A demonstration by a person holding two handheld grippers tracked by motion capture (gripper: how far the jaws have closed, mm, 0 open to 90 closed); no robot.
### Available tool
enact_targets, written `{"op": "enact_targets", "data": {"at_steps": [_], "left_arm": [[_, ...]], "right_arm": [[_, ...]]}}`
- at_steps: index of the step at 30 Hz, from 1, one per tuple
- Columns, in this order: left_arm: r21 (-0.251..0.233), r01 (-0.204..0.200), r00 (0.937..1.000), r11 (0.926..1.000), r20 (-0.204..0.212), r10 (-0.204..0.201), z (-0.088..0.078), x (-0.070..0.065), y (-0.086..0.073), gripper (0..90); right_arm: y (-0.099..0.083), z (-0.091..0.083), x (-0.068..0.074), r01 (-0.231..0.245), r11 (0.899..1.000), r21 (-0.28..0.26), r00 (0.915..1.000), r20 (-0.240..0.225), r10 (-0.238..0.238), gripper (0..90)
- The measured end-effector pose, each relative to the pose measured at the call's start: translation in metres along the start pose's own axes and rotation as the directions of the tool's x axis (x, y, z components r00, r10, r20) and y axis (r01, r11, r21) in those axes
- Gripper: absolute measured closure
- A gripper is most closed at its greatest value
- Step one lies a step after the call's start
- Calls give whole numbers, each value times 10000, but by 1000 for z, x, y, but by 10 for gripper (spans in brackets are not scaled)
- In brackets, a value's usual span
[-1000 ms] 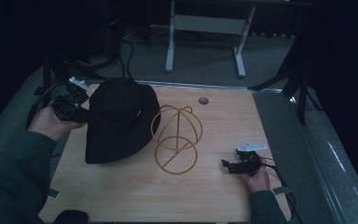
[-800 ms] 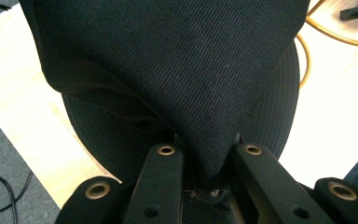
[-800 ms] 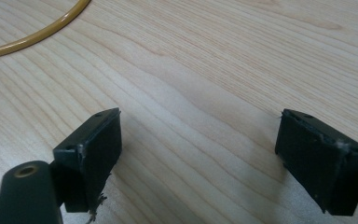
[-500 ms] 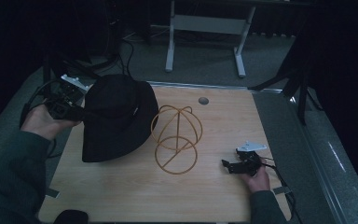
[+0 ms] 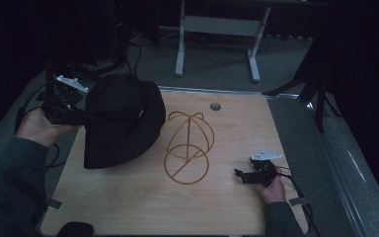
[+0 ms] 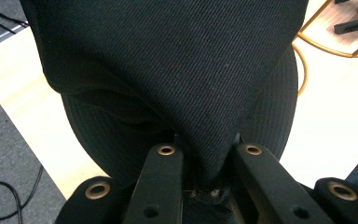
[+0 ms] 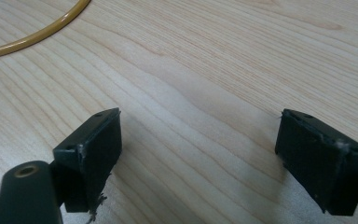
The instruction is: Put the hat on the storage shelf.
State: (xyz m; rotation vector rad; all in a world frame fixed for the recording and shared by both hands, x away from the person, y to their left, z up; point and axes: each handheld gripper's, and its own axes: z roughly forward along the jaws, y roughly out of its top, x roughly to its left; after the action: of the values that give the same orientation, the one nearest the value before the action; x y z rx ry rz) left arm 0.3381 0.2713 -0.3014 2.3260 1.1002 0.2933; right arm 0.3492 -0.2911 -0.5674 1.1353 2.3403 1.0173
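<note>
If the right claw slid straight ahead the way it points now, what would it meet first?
Probably the wire hat stand. The right claw lies open and low on the table, pointing left toward the stand's base ring, with bare wood between them. Exact alignment is unclear.

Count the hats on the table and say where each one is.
1. The black hat is at the table's left side, its brim pinched in the left gripper, just left of the wire hat stand. None looks hidden.
</note>
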Motion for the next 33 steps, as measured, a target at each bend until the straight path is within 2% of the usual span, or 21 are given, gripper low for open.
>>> {"op": "enact_targets", "data": {"at_steps": [10,14,19,23,33], "left_arm": [[-220,-21,10000,9998,-50,20,-8,0,0,854],[-464,-33,9999,9989,122,39,-13,1,0,854],[-568,-67,9999,9984,78,71,-18,0,1,854],[-708,-83,9997,9975,218,98,-20,0,1,854],[-845,-394,9986,9956,323,422,-26,-5,4,854]], "right_arm": [[0,0,0,-1,10000,-1,10000,1,1,144],[0,0,0,0,10000,1,10000,-1,0,144],[0,0,0,10,10000,3,10000,0,-10,144],[0,0,0,12,10000,5,10000,0,-12,144],[0,0,0,15,10000,4,10000,3,-15,144]]}}
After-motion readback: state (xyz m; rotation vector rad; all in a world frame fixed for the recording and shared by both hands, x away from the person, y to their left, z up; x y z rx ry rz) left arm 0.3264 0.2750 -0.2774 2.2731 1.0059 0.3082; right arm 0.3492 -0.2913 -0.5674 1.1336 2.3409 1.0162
